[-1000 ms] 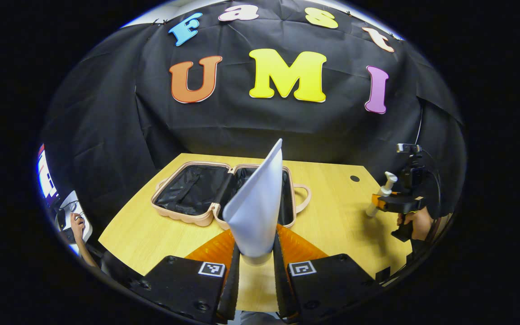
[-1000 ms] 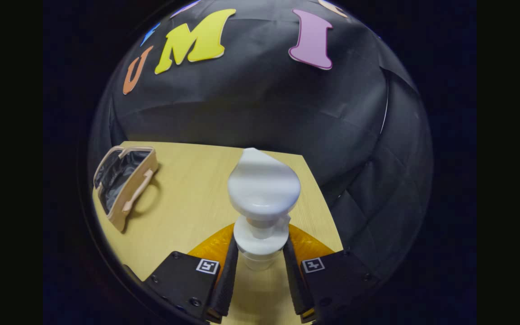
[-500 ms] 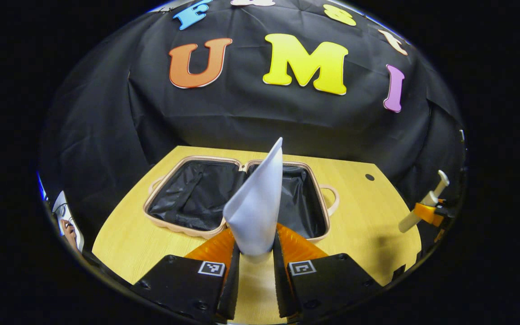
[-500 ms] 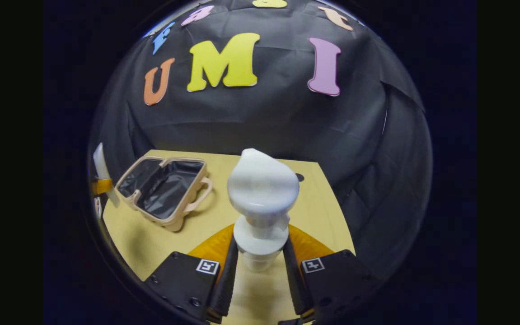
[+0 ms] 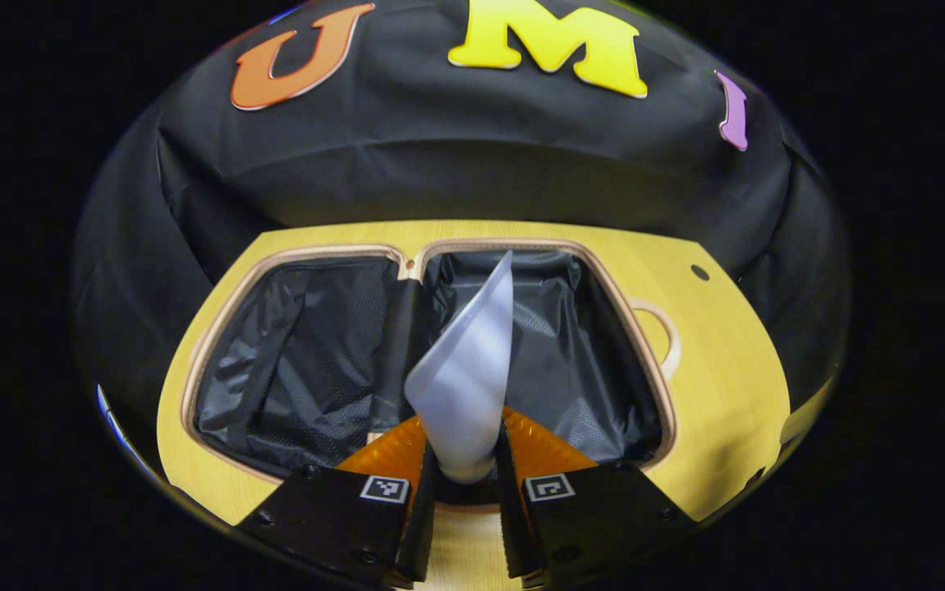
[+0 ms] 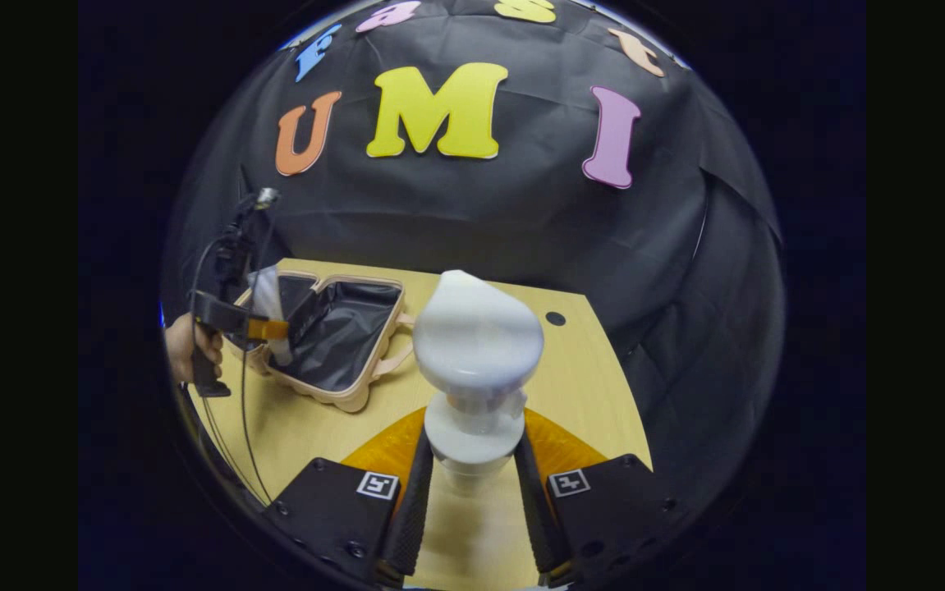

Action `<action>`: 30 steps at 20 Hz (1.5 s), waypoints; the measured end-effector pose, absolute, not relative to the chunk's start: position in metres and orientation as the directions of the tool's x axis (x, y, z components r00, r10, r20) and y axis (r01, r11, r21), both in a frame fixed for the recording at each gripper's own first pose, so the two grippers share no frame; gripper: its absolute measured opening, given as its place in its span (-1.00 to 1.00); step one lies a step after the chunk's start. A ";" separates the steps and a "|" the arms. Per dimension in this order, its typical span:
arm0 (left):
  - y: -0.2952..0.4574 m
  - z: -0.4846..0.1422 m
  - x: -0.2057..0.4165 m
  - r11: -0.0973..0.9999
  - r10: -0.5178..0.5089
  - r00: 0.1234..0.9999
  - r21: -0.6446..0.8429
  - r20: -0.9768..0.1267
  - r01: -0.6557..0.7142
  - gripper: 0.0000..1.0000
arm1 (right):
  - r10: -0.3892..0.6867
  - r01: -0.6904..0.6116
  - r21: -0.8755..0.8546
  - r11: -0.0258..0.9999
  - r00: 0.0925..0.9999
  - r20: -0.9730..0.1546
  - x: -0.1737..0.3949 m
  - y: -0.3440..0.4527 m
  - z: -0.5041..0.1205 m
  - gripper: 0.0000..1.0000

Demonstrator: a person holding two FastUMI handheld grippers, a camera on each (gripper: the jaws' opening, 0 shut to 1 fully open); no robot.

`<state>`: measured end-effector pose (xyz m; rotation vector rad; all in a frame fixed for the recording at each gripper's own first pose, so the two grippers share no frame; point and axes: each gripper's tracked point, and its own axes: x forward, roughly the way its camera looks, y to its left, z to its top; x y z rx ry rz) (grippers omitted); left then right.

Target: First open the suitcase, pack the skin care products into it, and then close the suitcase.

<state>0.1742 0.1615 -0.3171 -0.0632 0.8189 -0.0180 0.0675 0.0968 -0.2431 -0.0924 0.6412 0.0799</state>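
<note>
Suitcase (image 5: 217,345) open, tube (image 5: 464,369) in left tongs (image 5: 462,484)

- Left gripper view: riding on the left tongs (image 5: 462,476), looking forward and steeply down, close above the open suitcase (image 5: 427,353), booth wall behind.
- Right gripper view: riding on the right tongs (image 6: 476,484), set farther back over the worktop (image 6: 587,386), facing the booth wall, suitcase (image 6: 332,336) off to its left, left tongs (image 6: 275,330) seen at a distance.
- Shared: suitcase, worktop (image 5: 727,361), back wall.
</note>
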 end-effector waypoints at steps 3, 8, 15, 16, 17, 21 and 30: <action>0.161 -0.331 0.188 1.000 -0.030 0.642 -0.018 -0.766 0.025 -0.26 | 0.033 -0.095 -0.068 0.993 0.785 -0.618 0.066 0.106 -0.248 -0.01; 0.154 -0.337 0.205 0.995 -0.012 0.624 0.050 -0.782 0.082 -0.17 | 0.032 -0.102 -0.075 0.992 0.774 -0.632 0.074 0.120 -0.251 -0.01; 0.153 -0.372 0.202 0.999 -0.026 0.558 -0.004 -0.829 0.040 -0.26 | 0.063 -0.115 -0.042 0.992 0.771 -0.634 0.096 0.142 -0.244 -0.01; 0.153 -0.374 0.202 0.999 -0.034 0.558 -0.022 -0.829 0.028 -0.25 | 0.071 -0.119 -0.034 0.992 0.774 -0.630 0.102 0.148 -0.241 -0.02; 0.153 -0.370 0.203 0.999 -0.048 0.570 -0.039 -0.820 0.028 -0.23 | 0.079 -0.123 -0.027 0.992 0.775 -0.628 0.105 0.153 -0.238 -0.01; 0.145 -0.348 0.206 0.996 -0.085 0.632 -0.074 -0.770 0.044 -0.06 | 0.126 -0.157 0.002 0.988 0.785 -0.606 0.125 0.182 -0.219 -0.02; 0.180 -0.271 0.154 0.992 -0.037 0.764 -0.113 -0.645 -0.048 0.96 | 0.262 -0.288 0.051 0.956 0.766 -0.587 0.169 0.268 -0.207 -0.01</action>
